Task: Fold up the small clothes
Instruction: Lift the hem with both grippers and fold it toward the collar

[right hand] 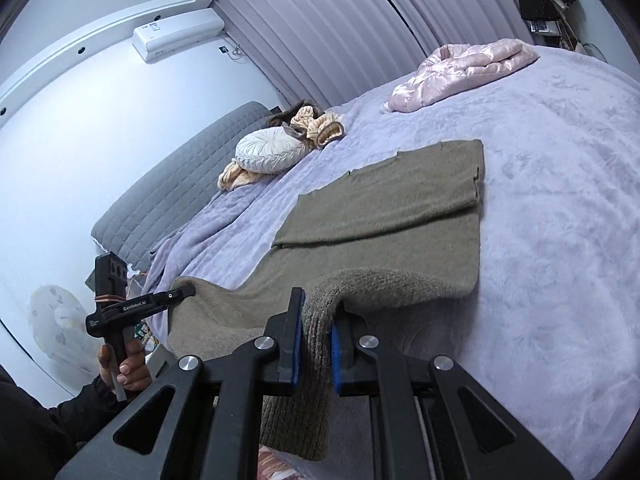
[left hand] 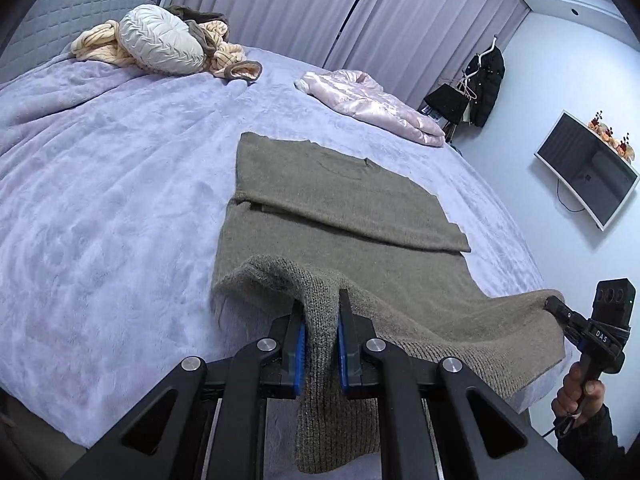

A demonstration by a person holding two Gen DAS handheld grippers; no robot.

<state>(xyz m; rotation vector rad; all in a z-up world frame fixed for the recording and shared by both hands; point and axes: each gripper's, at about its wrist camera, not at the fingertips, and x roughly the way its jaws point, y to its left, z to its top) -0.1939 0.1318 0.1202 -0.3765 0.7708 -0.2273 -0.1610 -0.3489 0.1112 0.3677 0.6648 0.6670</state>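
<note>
A grey-brown knit sweater (left hand: 344,208) lies flat on the lavender bed, its sleeves folded across the body; it also shows in the right wrist view (right hand: 400,208). My left gripper (left hand: 322,316) is shut on the sweater's near hem at one corner and lifts it a little. My right gripper (right hand: 318,312) is shut on the hem at the other corner. Each gripper shows in the other's view, the right one (left hand: 556,304) and the left one (right hand: 186,292), pinching the raised hem edge. Loose hem hangs down between the blue pads (left hand: 301,356).
A pink satin jacket (left hand: 372,100) lies at the bed's far side. A round white pillow (left hand: 164,40) and a peach blanket (left hand: 100,46) sit by the grey headboard (right hand: 180,176). The lavender bed cover (left hand: 100,200) spreads left of the sweater. A wall TV (left hand: 588,168) hangs right.
</note>
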